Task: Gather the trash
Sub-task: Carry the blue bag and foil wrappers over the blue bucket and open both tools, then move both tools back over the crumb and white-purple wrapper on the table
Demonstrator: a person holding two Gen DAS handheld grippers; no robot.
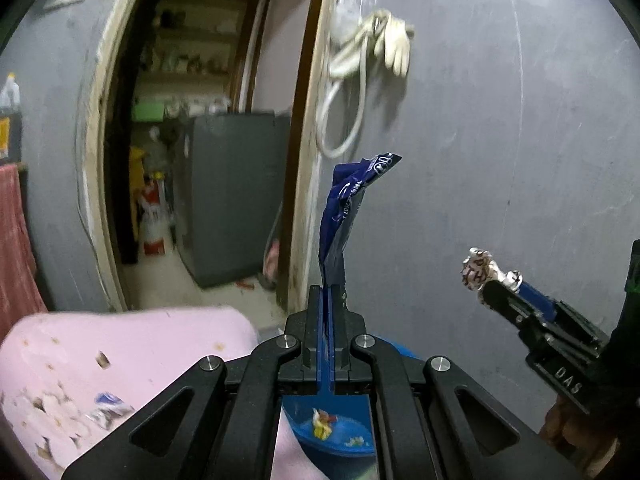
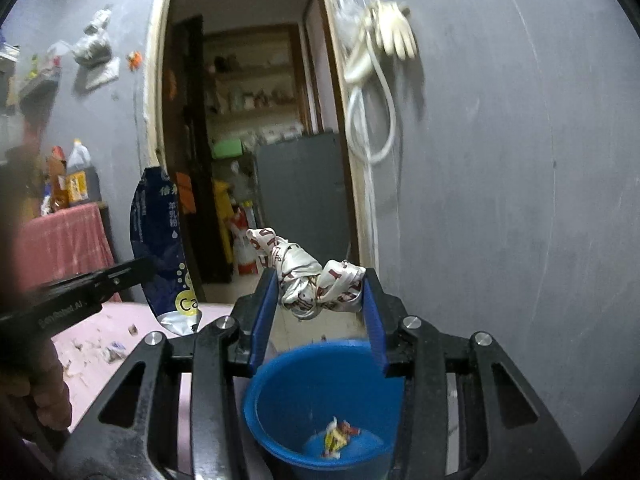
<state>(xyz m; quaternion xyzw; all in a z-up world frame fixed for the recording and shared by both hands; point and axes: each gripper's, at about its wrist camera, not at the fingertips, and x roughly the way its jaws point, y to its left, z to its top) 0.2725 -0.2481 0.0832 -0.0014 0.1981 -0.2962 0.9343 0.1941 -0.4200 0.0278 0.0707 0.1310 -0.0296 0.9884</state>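
My left gripper (image 1: 328, 292) is shut on a dark blue foil pouch (image 1: 344, 208) that sticks up from its jaws; from the right wrist view the same pouch (image 2: 160, 240) hangs at the left with the left gripper (image 2: 136, 272) clamped on it. Between the blue pads of my right gripper (image 2: 320, 280) sits a crumpled silver and red wrapper (image 2: 308, 276), pressed on both sides; that wrapper (image 1: 478, 270) also shows at the right of the left wrist view. A blue bucket (image 2: 272, 376) stands directly below the right gripper, with a small scrap of trash (image 2: 338, 436) in its bottom.
A pink cloth surface (image 1: 120, 352) strewn with small scraps lies at the lower left. An open doorway (image 2: 248, 140) leads to a room with a grey fridge (image 1: 232, 192). A white hose and gloves (image 1: 372, 48) hang on the grey wall. Bottles (image 2: 76, 176) stand on a red-covered table.
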